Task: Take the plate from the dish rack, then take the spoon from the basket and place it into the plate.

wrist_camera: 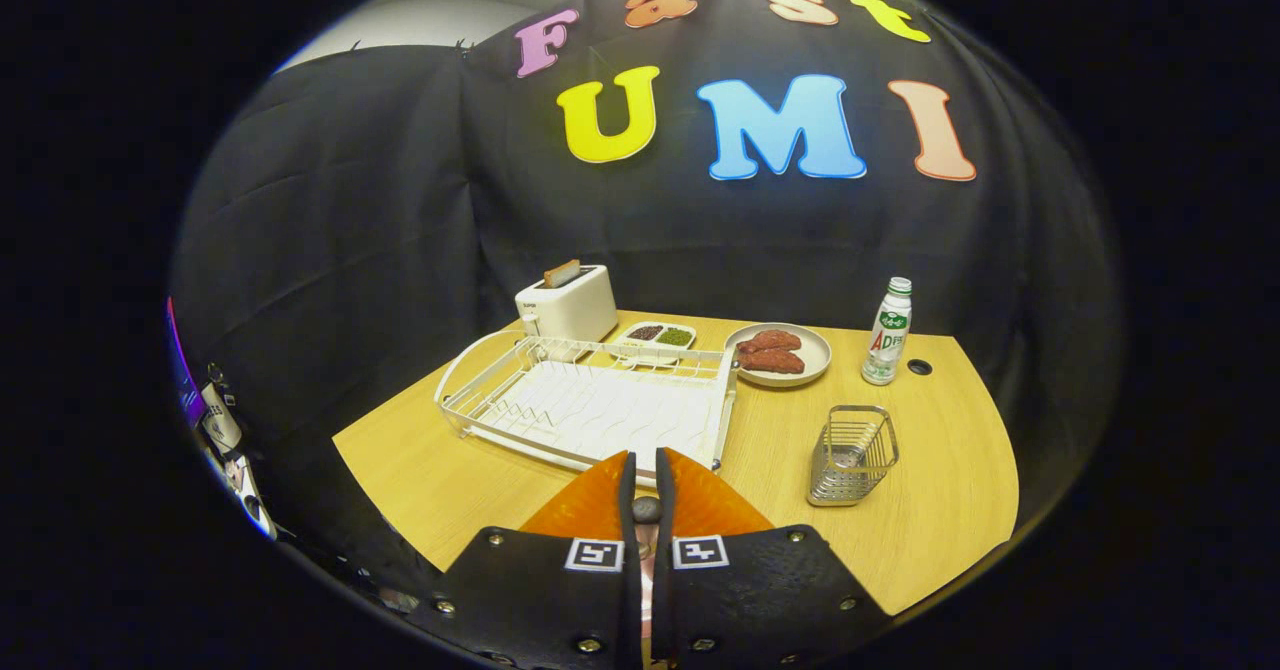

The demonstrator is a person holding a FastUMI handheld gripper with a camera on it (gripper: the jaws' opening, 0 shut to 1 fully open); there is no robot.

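Spoon end-on, pinched in tool, over plate

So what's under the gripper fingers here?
An orange plate lies under the gripper, whose fingers are shut on the grey end of a spoon. The fingers cover the plate's middle and the rest of the spoon.

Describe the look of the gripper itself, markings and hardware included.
The gripper has two broad black textured finger mounts studded with small metal screws. Each carries a square black-and-white marker tag near the inner edge. The two fingers narrow forward from the mounts, close together.
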